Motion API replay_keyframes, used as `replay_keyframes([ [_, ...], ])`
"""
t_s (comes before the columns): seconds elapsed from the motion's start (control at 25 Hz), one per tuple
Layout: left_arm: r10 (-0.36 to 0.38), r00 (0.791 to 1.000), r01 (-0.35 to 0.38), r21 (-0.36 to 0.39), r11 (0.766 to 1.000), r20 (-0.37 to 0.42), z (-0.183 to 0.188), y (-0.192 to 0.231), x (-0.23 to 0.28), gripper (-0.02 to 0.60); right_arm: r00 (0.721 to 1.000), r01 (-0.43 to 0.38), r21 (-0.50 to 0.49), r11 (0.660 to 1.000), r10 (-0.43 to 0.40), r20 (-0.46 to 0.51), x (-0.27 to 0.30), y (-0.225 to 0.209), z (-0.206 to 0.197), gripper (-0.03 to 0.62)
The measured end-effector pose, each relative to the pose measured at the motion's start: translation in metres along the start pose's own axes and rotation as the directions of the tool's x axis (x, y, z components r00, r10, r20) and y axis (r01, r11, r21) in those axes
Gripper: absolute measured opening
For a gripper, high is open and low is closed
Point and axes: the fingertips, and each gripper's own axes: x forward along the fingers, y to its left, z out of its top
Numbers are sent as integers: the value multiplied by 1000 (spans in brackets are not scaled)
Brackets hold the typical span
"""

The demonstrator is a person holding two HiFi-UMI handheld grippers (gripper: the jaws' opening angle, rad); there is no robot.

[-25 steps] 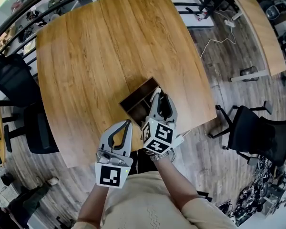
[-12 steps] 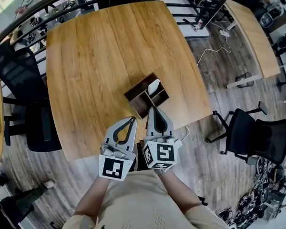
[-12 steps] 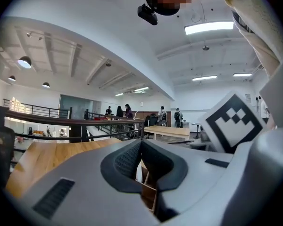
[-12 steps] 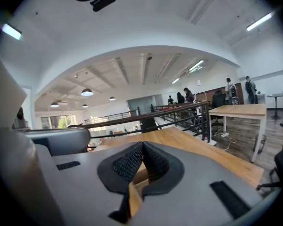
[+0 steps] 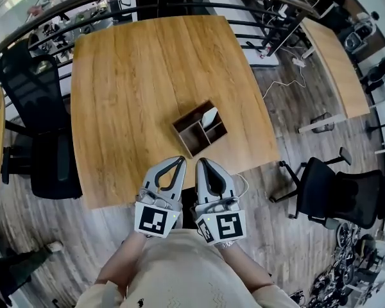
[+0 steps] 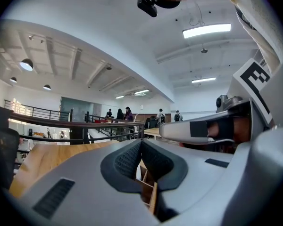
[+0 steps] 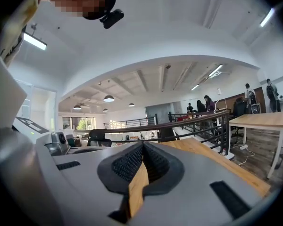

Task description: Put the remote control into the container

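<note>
Wooden table (image 5: 128,95): the remote control (image 5: 209,117) stands in the far-right compartment of the container (image 5: 191,136). The left gripper (image 5: 178,160) and right gripper (image 5: 201,162) are closed and empty at the near edge. Placement appears complete; no further move seems required.

Matt wood-grain table (image 5: 147,76), seemingly wooden container (image 5: 194,138)

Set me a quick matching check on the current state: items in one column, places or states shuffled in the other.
Things:
1. remote control
2. container
3. right hand-held gripper
4. black office chair

Places or states:
A. jaws together, nothing between them, pulled back off the table
B. on the floor beside the table, at the left of the head view
C. lying inside one compartment
D. standing on the wooden table, close to its near edge

Pairs: 1-C, 2-D, 3-A, 4-B
</note>
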Motion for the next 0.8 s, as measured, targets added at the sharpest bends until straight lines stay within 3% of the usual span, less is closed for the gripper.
replay_keyframes([
  [0.2,-8,1000,8,31,999,10,3,-5,-19,11,999,-43,-43,998,43,8,-10,20,-5,18],
  [0.8,20,1000,-20,14,1000,10,-6,5,-28,11,999,-33,-47,998,32,-10,-10,17,-16,18],
])
